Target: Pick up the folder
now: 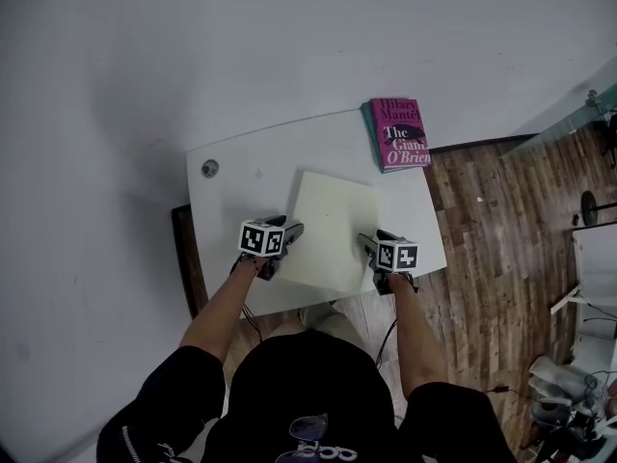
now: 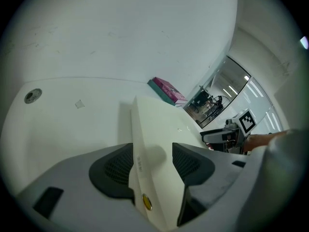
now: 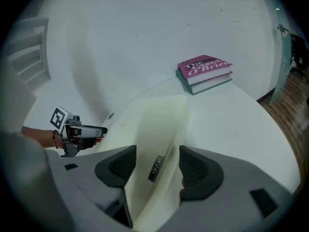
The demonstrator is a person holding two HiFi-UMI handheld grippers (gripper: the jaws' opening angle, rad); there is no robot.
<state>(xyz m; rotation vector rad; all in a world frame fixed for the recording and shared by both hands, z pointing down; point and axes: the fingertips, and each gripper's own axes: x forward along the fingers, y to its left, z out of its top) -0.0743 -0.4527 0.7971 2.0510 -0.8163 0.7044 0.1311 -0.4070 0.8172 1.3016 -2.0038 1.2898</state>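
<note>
A cream folder (image 1: 333,230) is over the white table (image 1: 241,162), slightly askew. My left gripper (image 1: 292,234) grips its left edge and my right gripper (image 1: 367,244) its right edge, both near the front. In the left gripper view the folder's spine (image 2: 154,129) fills the gap between the dark pads of the left gripper (image 2: 152,158). In the right gripper view the folder (image 3: 159,124), with a small dark clasp, fills the right gripper (image 3: 157,166) jaws too, both pads against it. Whether the folder rests on the table I cannot tell.
A pink book (image 1: 398,133) lies at the table's far right corner. A round grommet (image 1: 209,169) sits at the far left of the tabletop. Wooden floor (image 1: 501,230) runs along the table's right side, and a dark panel (image 1: 183,258) stands at its left edge.
</note>
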